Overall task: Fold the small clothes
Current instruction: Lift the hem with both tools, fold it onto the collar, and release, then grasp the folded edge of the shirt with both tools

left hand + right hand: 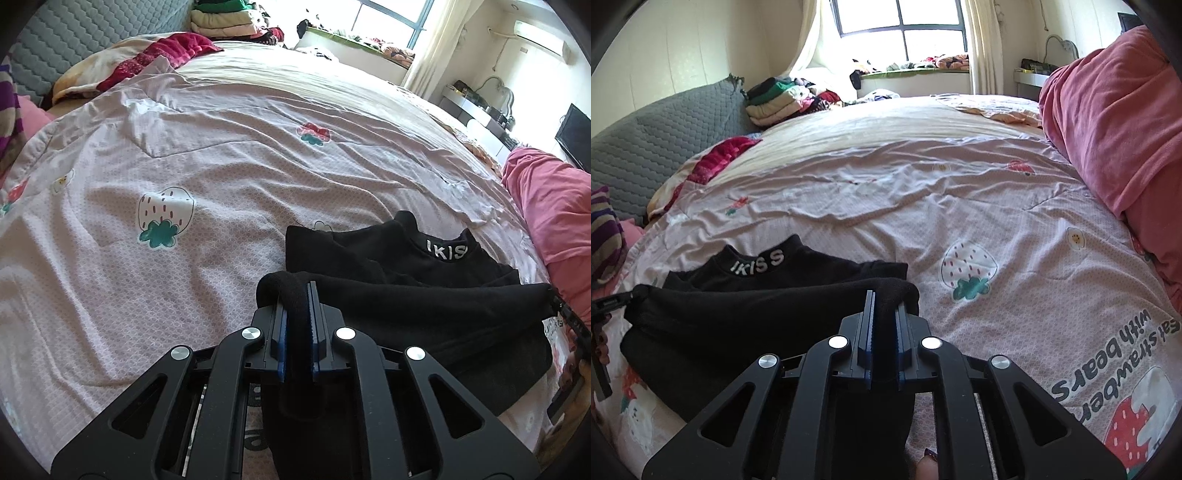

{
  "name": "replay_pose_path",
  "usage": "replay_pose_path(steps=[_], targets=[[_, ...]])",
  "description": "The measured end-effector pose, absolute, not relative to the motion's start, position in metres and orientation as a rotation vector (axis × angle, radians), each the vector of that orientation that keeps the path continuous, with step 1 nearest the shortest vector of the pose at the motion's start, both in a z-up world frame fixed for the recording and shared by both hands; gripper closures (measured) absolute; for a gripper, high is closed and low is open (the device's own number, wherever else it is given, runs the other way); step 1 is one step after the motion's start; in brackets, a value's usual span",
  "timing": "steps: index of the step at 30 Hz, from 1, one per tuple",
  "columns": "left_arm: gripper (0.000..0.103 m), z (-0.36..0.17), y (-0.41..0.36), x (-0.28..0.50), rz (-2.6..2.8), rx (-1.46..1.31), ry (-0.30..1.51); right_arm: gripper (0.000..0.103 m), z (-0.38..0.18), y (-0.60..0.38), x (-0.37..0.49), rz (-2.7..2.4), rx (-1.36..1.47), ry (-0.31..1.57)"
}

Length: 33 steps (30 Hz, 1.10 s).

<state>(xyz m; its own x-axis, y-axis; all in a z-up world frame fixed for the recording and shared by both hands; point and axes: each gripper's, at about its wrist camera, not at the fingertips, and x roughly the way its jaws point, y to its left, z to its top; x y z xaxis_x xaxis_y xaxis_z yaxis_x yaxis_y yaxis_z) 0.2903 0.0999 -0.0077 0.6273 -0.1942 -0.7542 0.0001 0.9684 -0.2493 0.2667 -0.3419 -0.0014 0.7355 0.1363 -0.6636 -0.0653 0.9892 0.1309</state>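
- My left tool [298, 295] is clamped on a rolled corner of the black garment [424, 295]; the fabric bulges out past the pads and runs back between them.
- My right tool [885, 308] has black fabric between its pads at the opposite corner. Its jaws stand a shade apart, so I judge the grip loose and cannot say for sure that it is pinching.
- The garment lies on the bed [166, 147] near its near edge, collar away from me, with the held hem stretched between the two tools and hanging just over the lower body of the shirt.
- The step in hand, as I read it, is folding the bottom hem up toward the collar.
- To do it well I would keep both corners level and the hem taut, carry them forward together, and lay the edge just below the collar band before letting go, so no slack bunches in the middle.
- The risk is the right corner slipping early and skewing the fold.
- The collar band [759, 263] reads "IKISS" in white letters.
- The bedsheet print [1115, 360], seen upside down from the right wrist, reads "Eat strawberr… with bears"; the end of the word is cut off.
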Motion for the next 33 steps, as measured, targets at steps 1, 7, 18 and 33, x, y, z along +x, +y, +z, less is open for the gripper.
replay_pose_path(steps=[1,7,18,33], targets=[[0.098,-0.006,0.1,0.289,-0.112,-0.233,0.885,0.086,-0.002,-0.341,0.267,0.114,0.094,0.739],[0.089,0.005,0.094,0.283,-0.112,-0.22,0.865,0.06,0.001,-0.333,0.258,0.125,0.061,0.727],[0.072,0.039,0.074,0.263,-0.145,-0.167,0.795,0.058,0.022,-0.321,0.23,0.128,-0.015,0.636],[0.045,0.034,0.003,0.236,-0.315,-0.037,0.86,0.058,0.023,-0.28,0.204,0.285,-0.08,0.675]])
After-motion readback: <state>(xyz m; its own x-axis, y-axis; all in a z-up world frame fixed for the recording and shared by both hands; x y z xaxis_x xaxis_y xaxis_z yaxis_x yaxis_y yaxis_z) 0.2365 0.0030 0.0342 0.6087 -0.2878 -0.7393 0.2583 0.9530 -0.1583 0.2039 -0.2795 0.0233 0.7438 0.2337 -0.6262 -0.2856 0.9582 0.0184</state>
